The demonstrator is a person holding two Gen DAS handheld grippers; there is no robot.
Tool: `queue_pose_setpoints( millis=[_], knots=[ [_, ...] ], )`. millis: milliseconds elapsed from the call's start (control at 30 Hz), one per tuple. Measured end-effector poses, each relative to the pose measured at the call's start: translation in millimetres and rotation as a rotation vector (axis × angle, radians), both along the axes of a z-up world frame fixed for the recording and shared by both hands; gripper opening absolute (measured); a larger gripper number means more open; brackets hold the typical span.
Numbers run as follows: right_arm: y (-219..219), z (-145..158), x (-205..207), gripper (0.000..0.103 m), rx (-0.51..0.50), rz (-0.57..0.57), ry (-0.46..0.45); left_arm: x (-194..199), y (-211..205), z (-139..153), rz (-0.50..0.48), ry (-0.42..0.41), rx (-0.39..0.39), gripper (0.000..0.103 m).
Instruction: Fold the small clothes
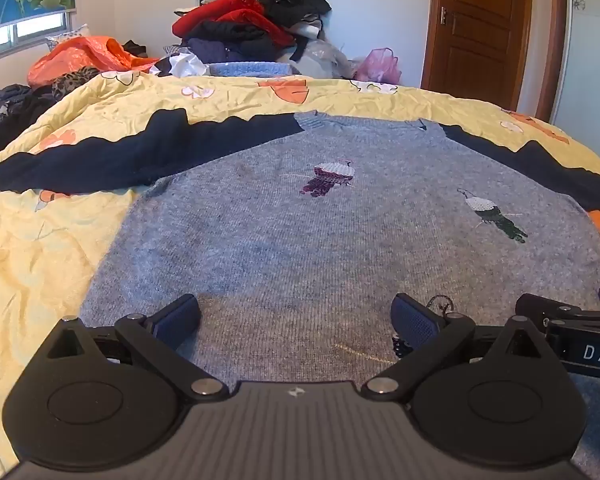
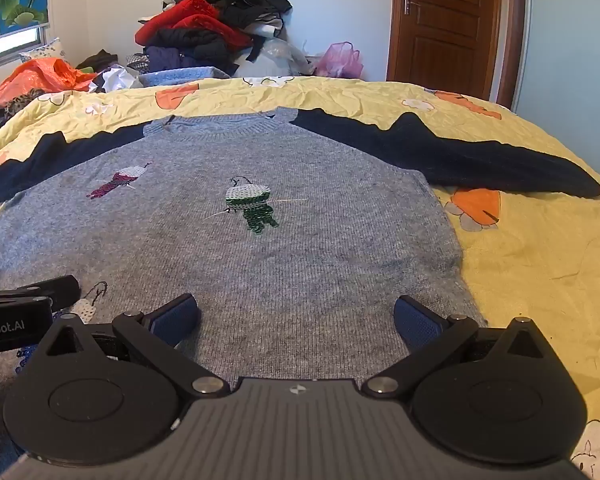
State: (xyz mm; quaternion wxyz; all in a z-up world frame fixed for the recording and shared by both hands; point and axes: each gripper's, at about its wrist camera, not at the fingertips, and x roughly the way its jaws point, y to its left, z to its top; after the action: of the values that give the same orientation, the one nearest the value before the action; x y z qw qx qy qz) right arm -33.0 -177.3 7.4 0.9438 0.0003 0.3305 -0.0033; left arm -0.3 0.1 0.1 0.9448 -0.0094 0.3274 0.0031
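Orange plastic bag [image 1: 80, 56] beyond grey sweater [image 1: 300, 232]

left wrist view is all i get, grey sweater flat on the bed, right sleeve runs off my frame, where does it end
Observer: The right sleeve lies spread out sideways on the yellow quilt; its cuff ends short of the quilt's edge.
Operator: right gripper, i only see a corner of it
Observer: The right gripper is open and holds nothing, poised over the sweater's hem near the right side seam.
Operator: anything on the quilt beside that seam
Observer: Only the quilt's print: an orange flower just under the sleeve.
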Motion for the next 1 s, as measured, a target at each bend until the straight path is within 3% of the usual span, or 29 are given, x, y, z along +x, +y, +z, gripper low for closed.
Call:
queue_pose_setpoints(
  millis=[1000],
  knots=[
    [-0.6,-0.2,-0.4,0.103,0.008,0.0,-0.002,-0.5,-4.1,-0.1,0.008,0.009,0.017,0.103]
  ],
)
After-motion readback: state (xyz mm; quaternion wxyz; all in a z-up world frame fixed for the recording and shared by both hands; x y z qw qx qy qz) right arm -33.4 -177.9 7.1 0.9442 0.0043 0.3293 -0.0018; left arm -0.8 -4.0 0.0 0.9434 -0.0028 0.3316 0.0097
